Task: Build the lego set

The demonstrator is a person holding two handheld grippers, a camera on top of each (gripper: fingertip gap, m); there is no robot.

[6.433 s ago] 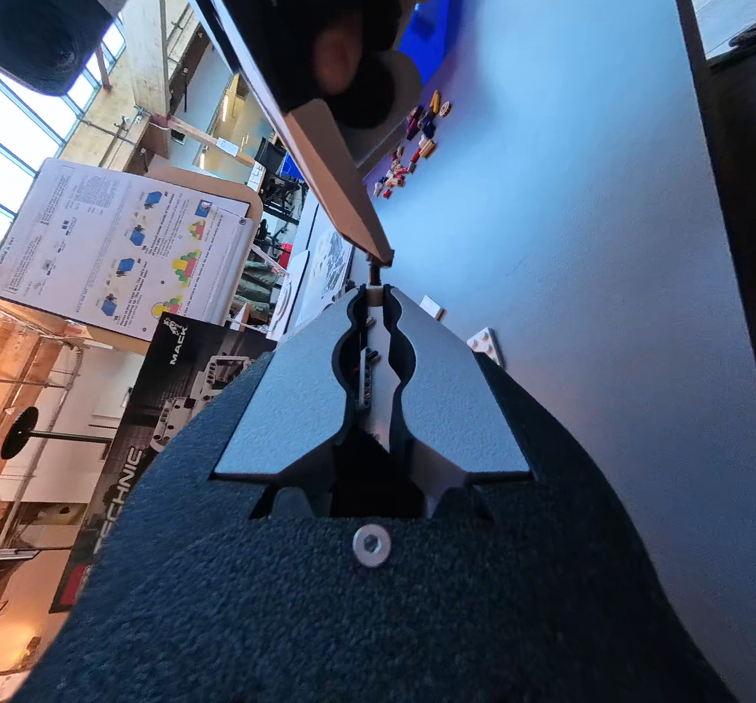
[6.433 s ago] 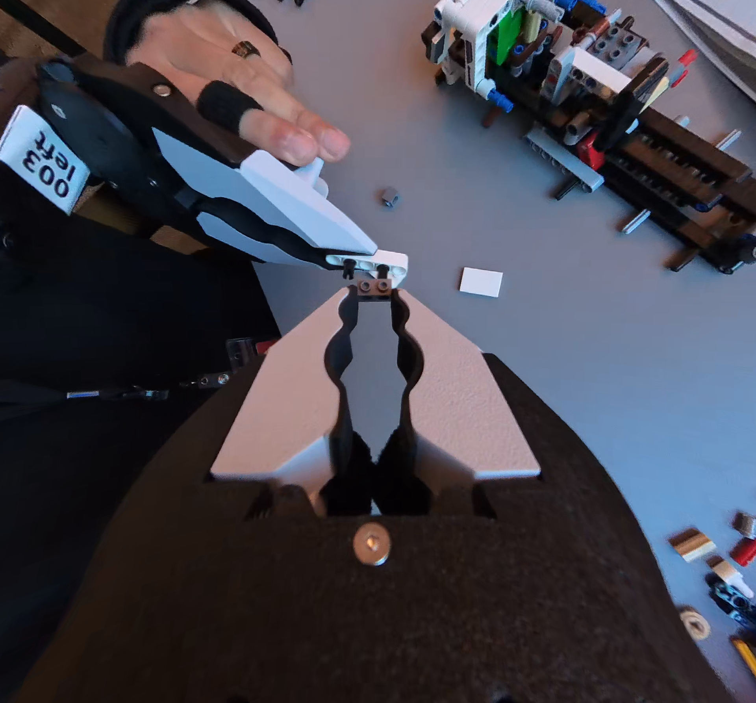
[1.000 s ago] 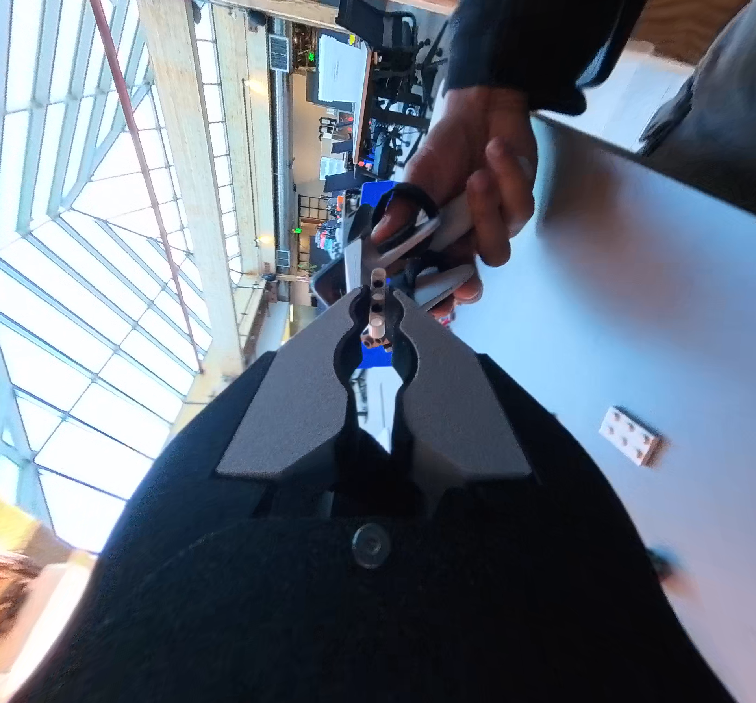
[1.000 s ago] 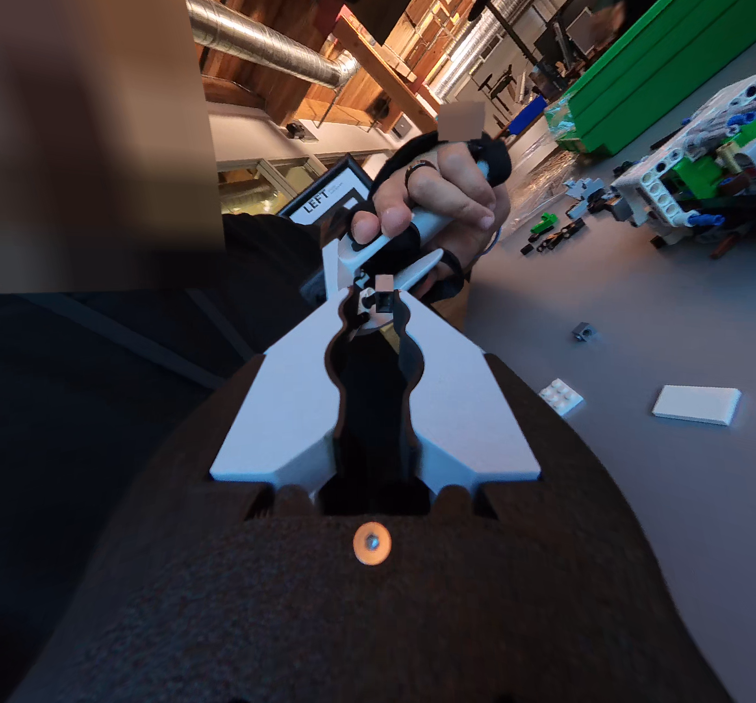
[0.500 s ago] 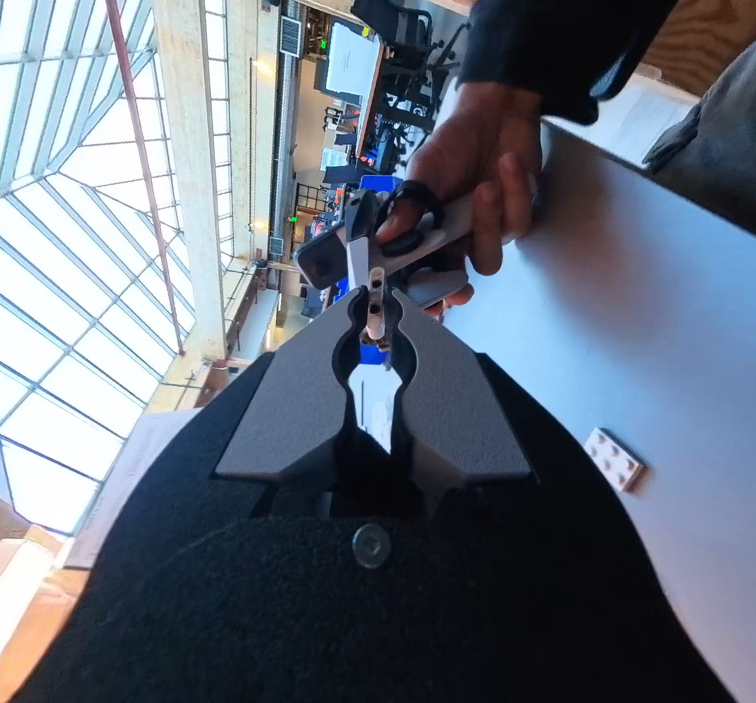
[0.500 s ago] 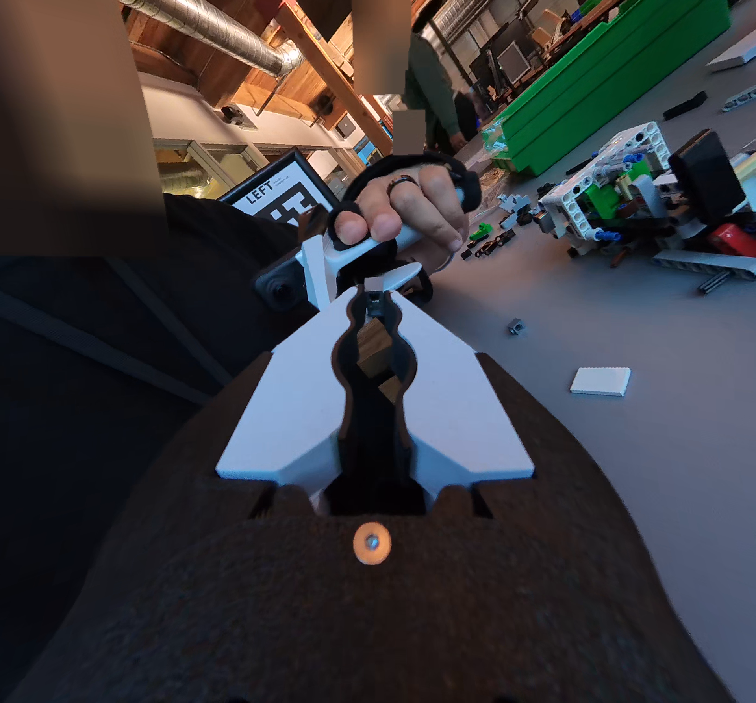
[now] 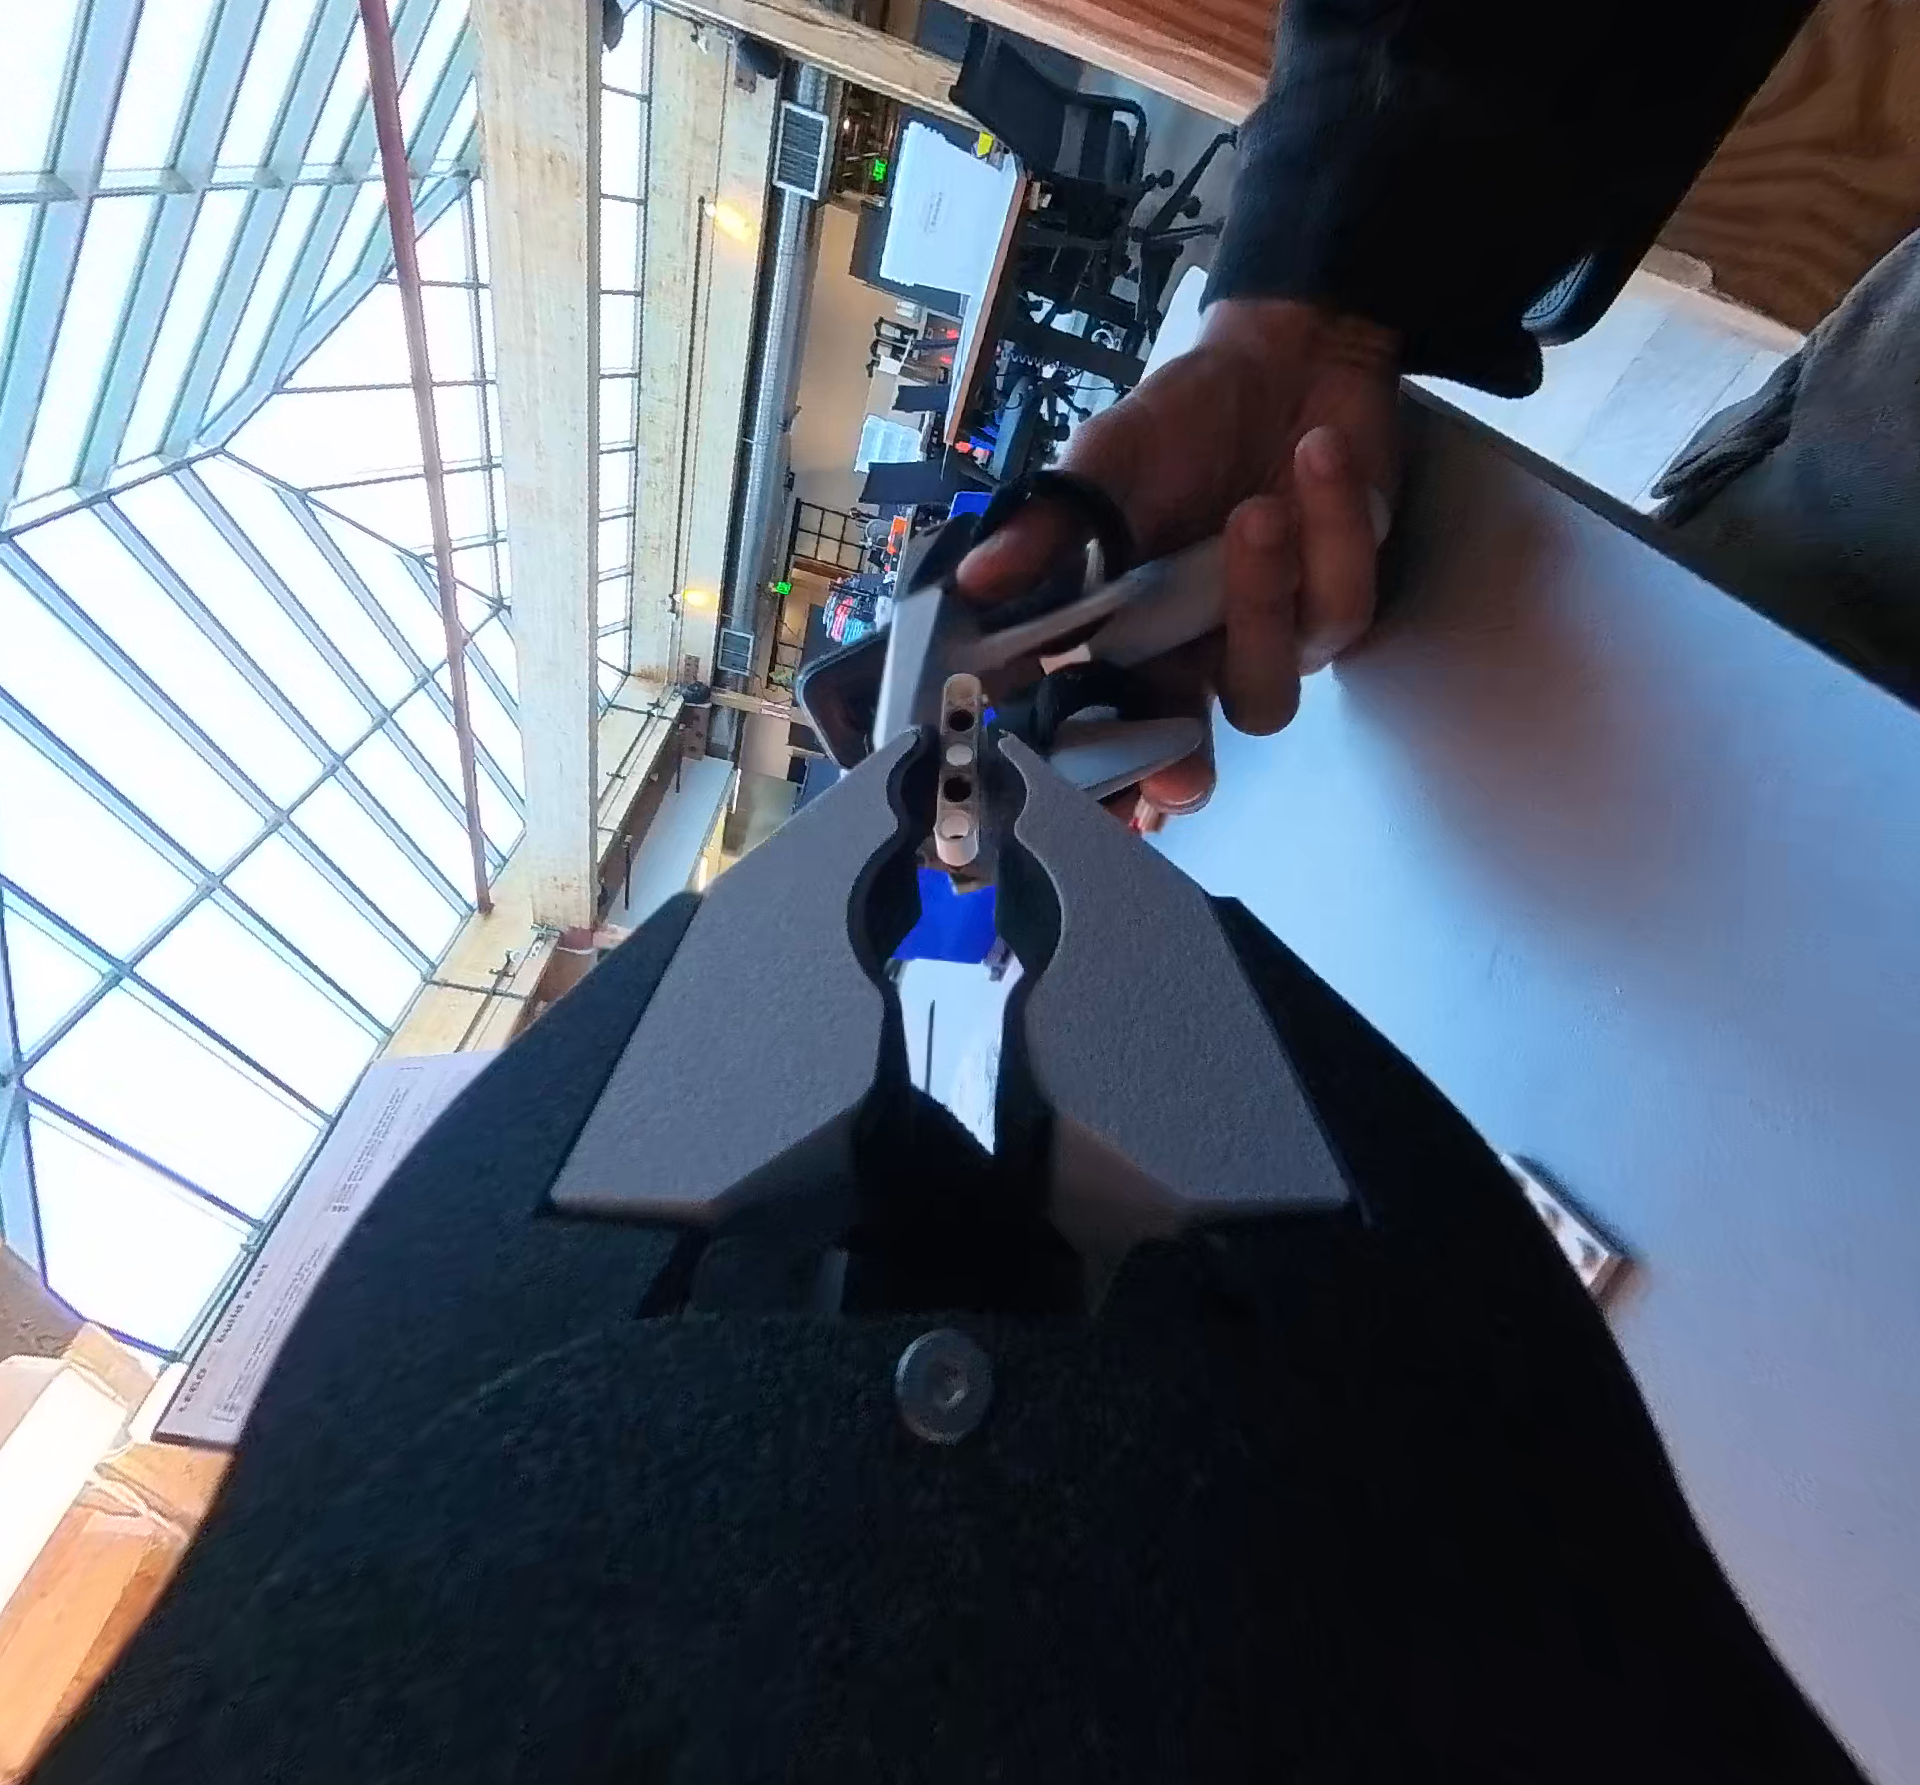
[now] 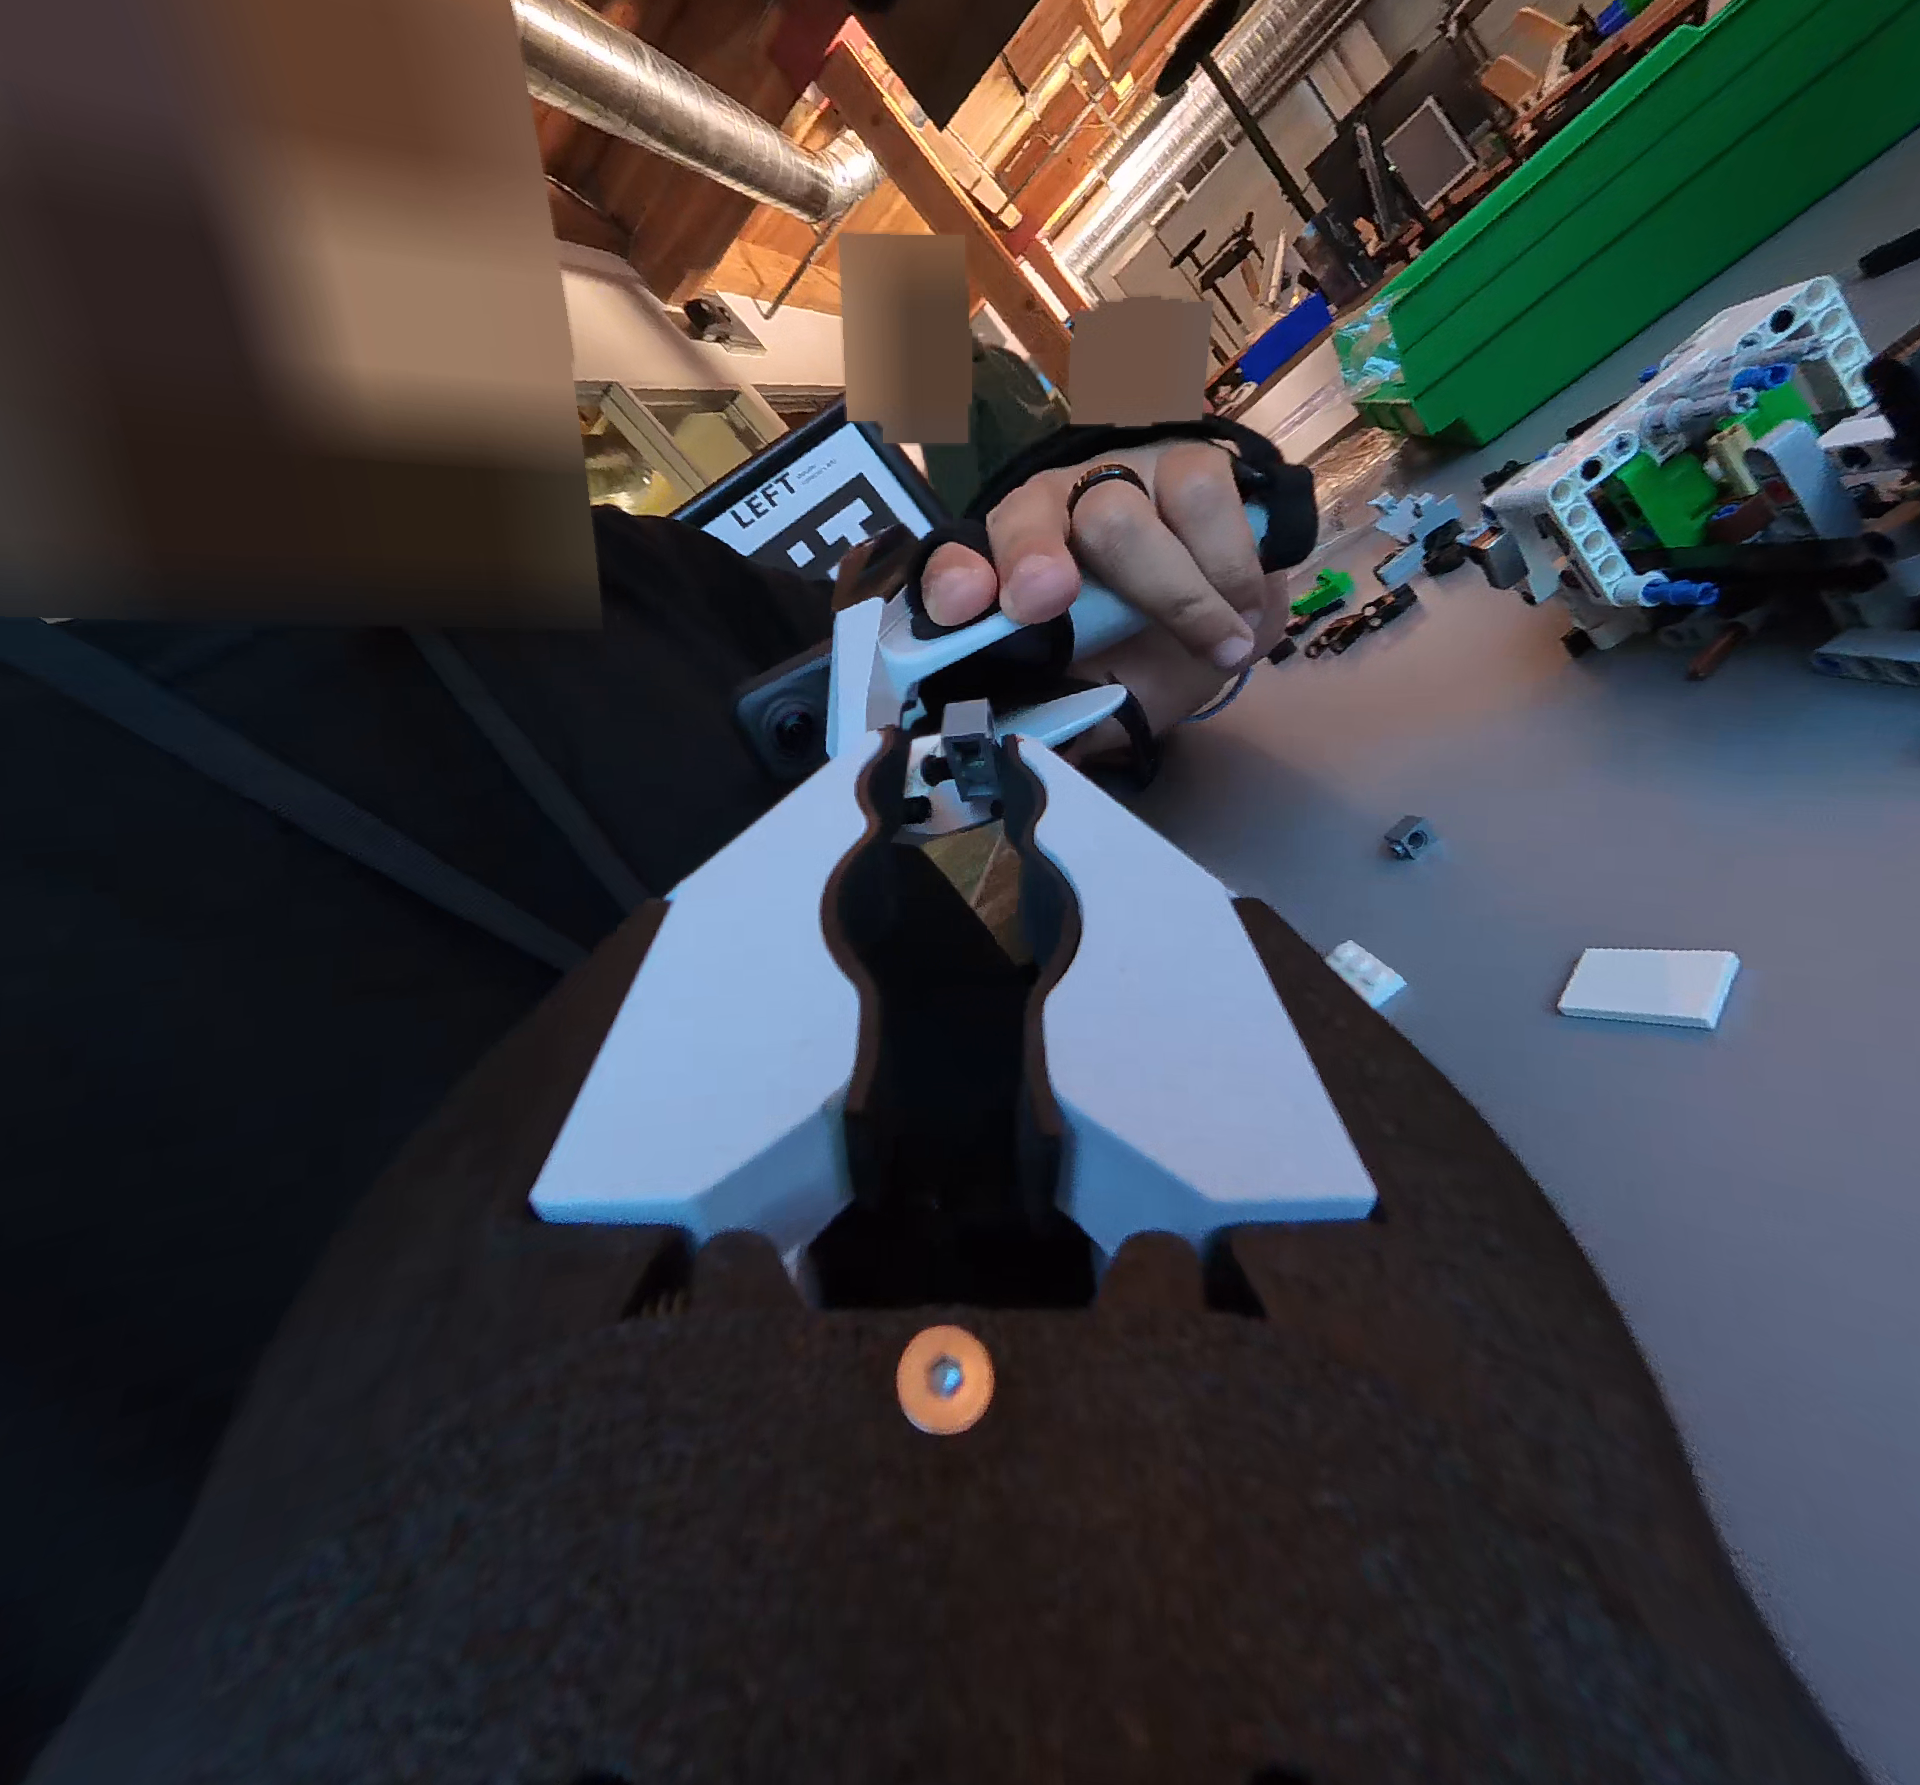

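Note:
In the left wrist view my left gripper (image 7: 961,761) is shut on a pale grey beam (image 7: 958,805) with a row of holes, held on end in the air. Just beyond its tip a hand holds my right gripper (image 7: 1039,613), facing it. In the right wrist view my right gripper (image 8: 951,761) is shut on a small grey piece (image 8: 971,767) with black pins on its side. The left gripper (image 8: 914,655), in a ringed hand, meets it tip to tip. I cannot tell whether the two pieces touch.
A partly built white, green and grey model (image 8: 1704,499) stands on the grey table (image 8: 1558,1320) at the right. Near it lie a white tile (image 8: 1647,987), a white studded plate (image 8: 1366,972), a small grey piece (image 8: 1411,839), loose parts (image 8: 1351,613) and green bins (image 8: 1662,208). Between my right fingertips and the white tile (image 8: 1647,987) there is roughly 12 centimeters.
Both grippers stay shut and tip to tip. The left gripper has swung, so the white plate slid to the lower right. The right view has turned and the model sits farther right.

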